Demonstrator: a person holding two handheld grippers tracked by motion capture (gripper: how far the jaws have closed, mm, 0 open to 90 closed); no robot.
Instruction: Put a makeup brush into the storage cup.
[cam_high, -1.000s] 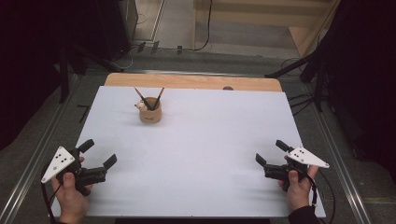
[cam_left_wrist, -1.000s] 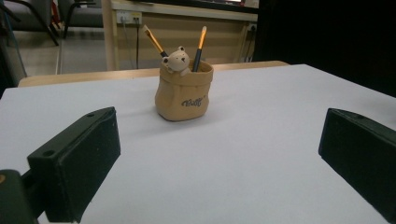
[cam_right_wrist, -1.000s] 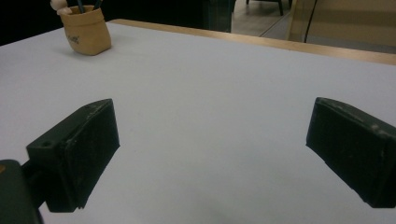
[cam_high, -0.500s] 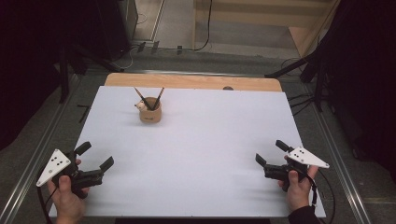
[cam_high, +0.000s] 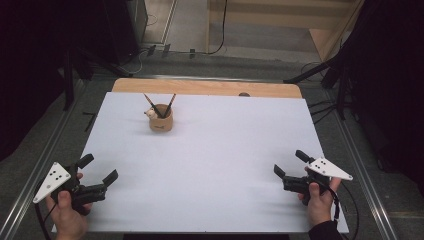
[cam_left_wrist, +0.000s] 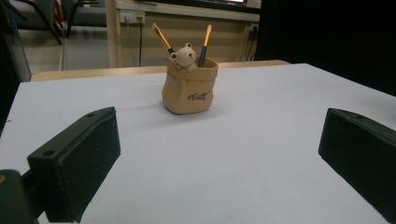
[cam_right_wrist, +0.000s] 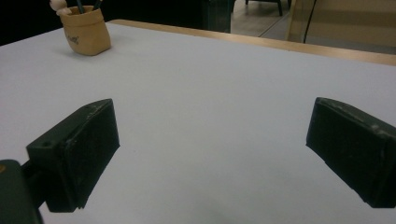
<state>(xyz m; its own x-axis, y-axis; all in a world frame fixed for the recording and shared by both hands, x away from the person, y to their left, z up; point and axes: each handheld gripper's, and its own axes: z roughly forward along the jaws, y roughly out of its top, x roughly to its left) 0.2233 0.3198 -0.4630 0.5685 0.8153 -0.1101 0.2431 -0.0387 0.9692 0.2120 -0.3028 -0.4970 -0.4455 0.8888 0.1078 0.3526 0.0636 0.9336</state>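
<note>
1. The table (cam_high: 215, 165) is seen in the high view as the largest thing, covered by a white sheet, with a strip of bare wood left showing along its far edge at 12 o'clock
2. The left hand-held gripper (cam_high: 98, 169) is held by a hand (cam_high: 67, 220) at the near left corner of the table, at about 8 o'clock in the high view; its jaws are spread wide apart and nothing is gripped between them. In the left gripper view the two black jaws are seen at either side of the frame, with bare white sheet between them
3. The right hand-held gripper (cam_high: 290, 163) is held by the other hand (cam_high: 320, 202) near the right edge of the table, at about 4 o'clock in the high view; its jaws are likewise parted wide and closed on nothing, as is shown in the right gripper view
4. The tan pen pot (cam_high: 161, 121) is stood upright on the sheet at about 11 o'clock in the high view, well apart from both grippers. In the left gripper view the pot (cam_left_wrist: 189, 86) is seen straight ahead at 12 o'clock, between the lines of the jaws but far beyond them; in the right gripper view it (cam_right_wrist: 88, 30) is seen at 10 o'clock
5. Two pencils (cam_left_wrist: 205, 43) are stood tilted apart in the pot, and a small bear figure (cam_left_wrist: 183, 55) is perched at its rim between them
</note>
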